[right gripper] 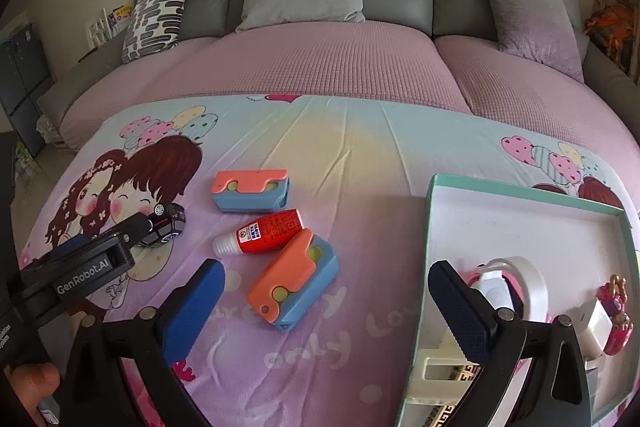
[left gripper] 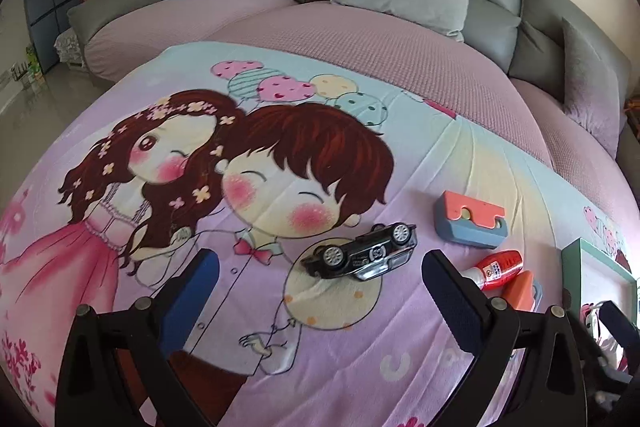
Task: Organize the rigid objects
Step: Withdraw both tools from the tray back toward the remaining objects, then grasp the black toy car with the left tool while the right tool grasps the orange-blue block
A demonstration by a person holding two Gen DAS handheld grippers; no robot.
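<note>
Pickup of the black toy car [left gripper: 360,255] looks next — it lies on its side on the cartoon-print blanket [left gripper: 120,307], just ahead of the wide-open, empty left tool [left gripper: 320,291]. Right tool [right gripper: 326,293] — also wide, empty — hovers beside the teal-rimmed tray [right gripper: 520,193].

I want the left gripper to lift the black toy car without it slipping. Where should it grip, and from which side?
The toy car lies tipped on its side, wheels facing the camera, just ahead of the open left gripper. Probably best to come straight down from above and close across the narrow body midway between the wheels, one finger on the underside, one on the roof.
</note>
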